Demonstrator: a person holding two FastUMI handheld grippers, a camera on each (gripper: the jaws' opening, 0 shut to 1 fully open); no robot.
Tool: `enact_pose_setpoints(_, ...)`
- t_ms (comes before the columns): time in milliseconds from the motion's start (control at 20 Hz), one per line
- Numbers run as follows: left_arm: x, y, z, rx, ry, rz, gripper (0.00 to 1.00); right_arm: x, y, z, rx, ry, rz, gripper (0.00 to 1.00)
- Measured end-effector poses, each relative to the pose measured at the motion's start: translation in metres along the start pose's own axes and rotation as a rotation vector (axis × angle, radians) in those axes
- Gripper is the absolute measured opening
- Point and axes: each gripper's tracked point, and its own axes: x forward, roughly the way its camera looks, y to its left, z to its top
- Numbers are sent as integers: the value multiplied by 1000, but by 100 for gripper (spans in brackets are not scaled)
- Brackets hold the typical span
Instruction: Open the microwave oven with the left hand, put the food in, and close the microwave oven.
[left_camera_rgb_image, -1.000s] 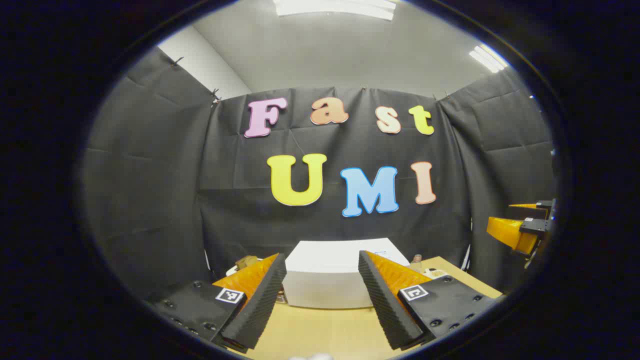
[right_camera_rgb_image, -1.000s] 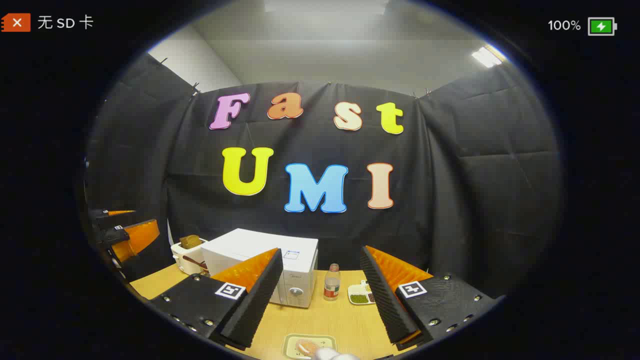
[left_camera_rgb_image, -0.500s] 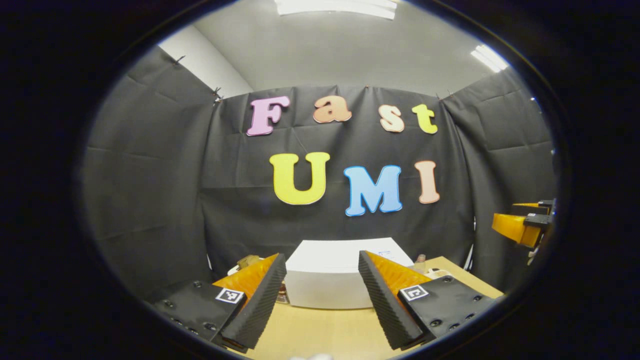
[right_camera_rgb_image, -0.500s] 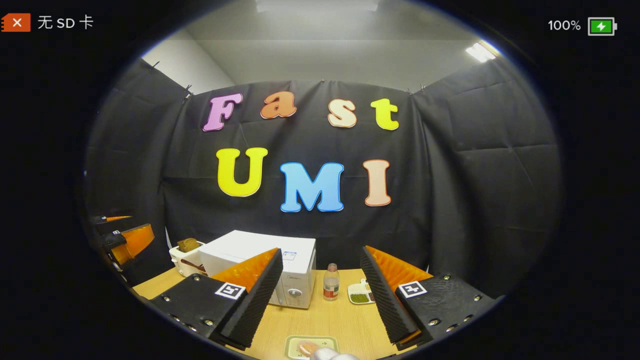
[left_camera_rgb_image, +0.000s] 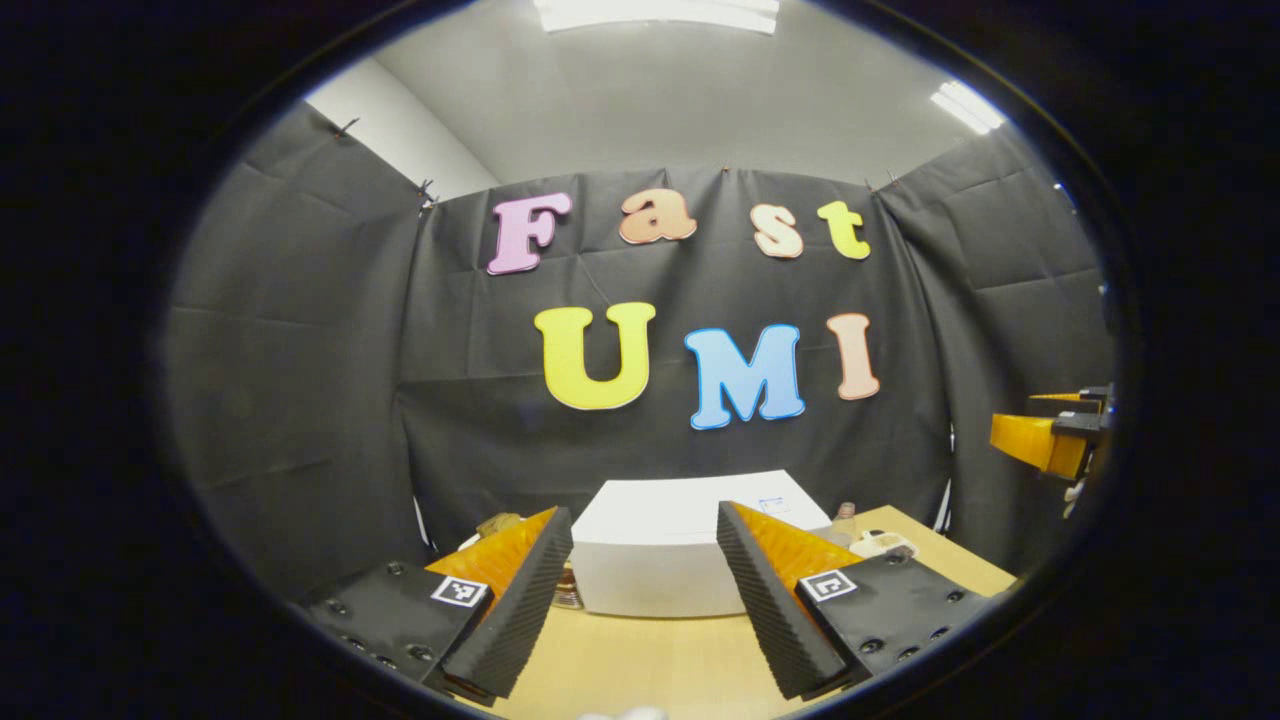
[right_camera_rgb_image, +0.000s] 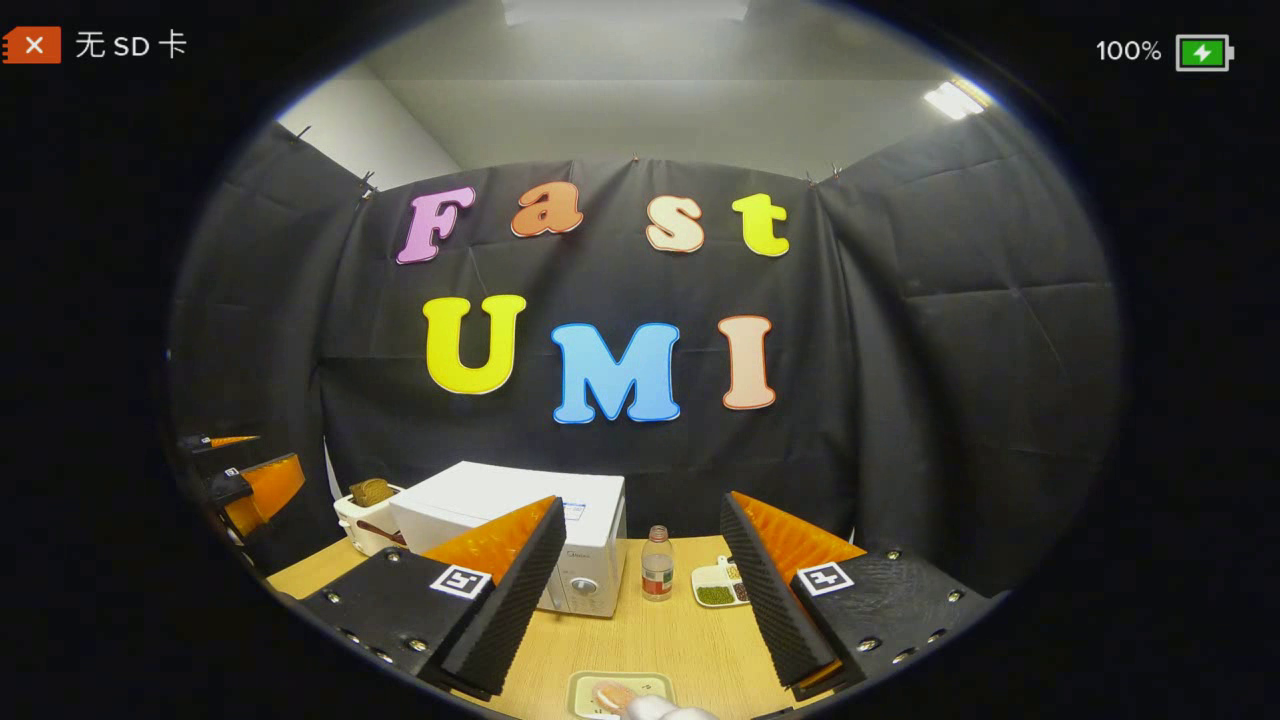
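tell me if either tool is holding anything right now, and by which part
Nothing is held. The left tool and the right tool are both open, with only air between their fingers, short of the microwave and the food tray.

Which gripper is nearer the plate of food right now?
Right. The right gripper hovers just above the plate of food, jaws open. The left gripper is off to the side, facing the microwave.

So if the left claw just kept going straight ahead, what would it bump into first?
Most likely the white microwave. It sits right between the open fingers of the left claw, farther along the wooden table. Nothing shows in between, though depth is hard to judge here.
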Motion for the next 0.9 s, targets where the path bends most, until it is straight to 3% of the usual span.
enact_pose_setpoints(350, 18, -16, -32, -3, 6, -24, 95, 1, -5, 1, -3, 13, 0, 95)
enact_pose_setpoints(500, 36, -44, -78, 18, 5, -55, 99, -2, -16, 11, 7, 14, -12, 95)
enact_pose_setpoints(700, 67, -102, -160, 21, 81, -114, 95, -6, -33, 24, 32, 12, -23, 95)
enact_pose_setpoints(750, 76, -115, -181, 33, 92, -120, 100, -6, -36, 23, 37, 22, -22, 95)
enact_pose_setpoints(900, 112, -158, -248, 60, 158, -157, 100, -5, -57, 24, 8, 49, -62, 96)
